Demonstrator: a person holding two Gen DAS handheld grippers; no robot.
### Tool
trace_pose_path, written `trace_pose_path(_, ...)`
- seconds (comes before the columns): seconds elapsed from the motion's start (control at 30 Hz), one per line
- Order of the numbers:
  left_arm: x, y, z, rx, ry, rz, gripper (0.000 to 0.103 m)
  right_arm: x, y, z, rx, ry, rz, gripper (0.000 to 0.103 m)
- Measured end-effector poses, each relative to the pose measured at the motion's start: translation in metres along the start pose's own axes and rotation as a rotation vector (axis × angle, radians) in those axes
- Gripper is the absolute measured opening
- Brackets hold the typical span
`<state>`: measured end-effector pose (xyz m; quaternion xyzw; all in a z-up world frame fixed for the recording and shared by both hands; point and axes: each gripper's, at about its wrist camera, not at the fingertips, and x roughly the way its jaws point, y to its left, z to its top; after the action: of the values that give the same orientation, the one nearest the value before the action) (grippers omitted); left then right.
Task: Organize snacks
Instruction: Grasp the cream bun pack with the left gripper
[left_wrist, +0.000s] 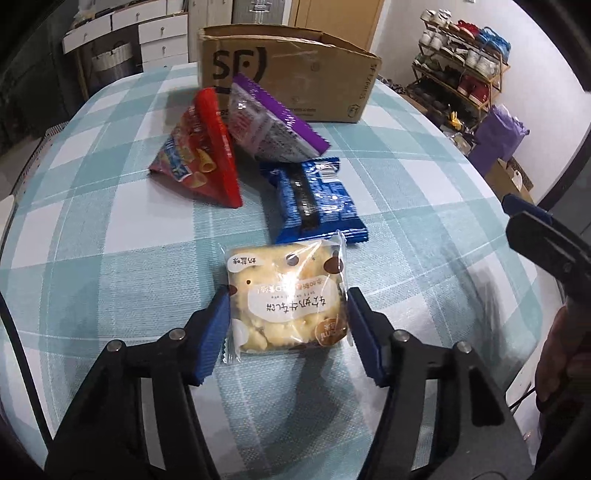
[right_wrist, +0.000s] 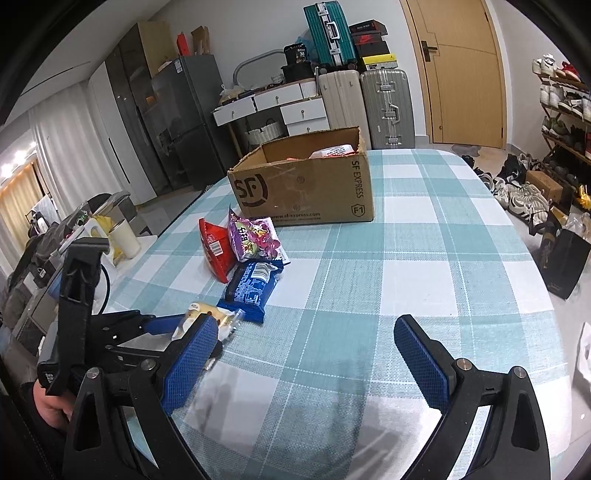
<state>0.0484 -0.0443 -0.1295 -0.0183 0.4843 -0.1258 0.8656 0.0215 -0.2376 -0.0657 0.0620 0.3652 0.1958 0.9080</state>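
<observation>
4 snack packs (left_wrist: 288, 295) before cardboard box (left_wrist: 288, 70)

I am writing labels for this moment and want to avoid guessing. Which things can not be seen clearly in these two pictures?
- Contents of the cardboard box: left wrist view shows only its outer wall; right wrist view shows just one packet top.
- Biscuit packet: whether the left gripper pads press it is unclear; in the right wrist view, a right gripper finger covers it.
- Red bag: print blurred.

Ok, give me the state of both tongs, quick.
Left tongs: around the cracker packet, pads at its sides, grip not clear.
Right tongs: open, holding nothing.
</observation>
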Motion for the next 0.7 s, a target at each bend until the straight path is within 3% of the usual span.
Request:
trace_pose_path(0.47, -0.04, 0.069, -0.009, -0.109, -0.047, -0.015, 0.059, 0.044, 0.018, 0.01, -0.021, 0.074, 0.012, 0.098)
trace_pose_path(0.7, -0.048, 0.099, -0.011, -0.163, -0.065, -0.011, 0.059, 0.077, 0.04, 0.022, -0.09, 0.134, 0.01, 0.098)
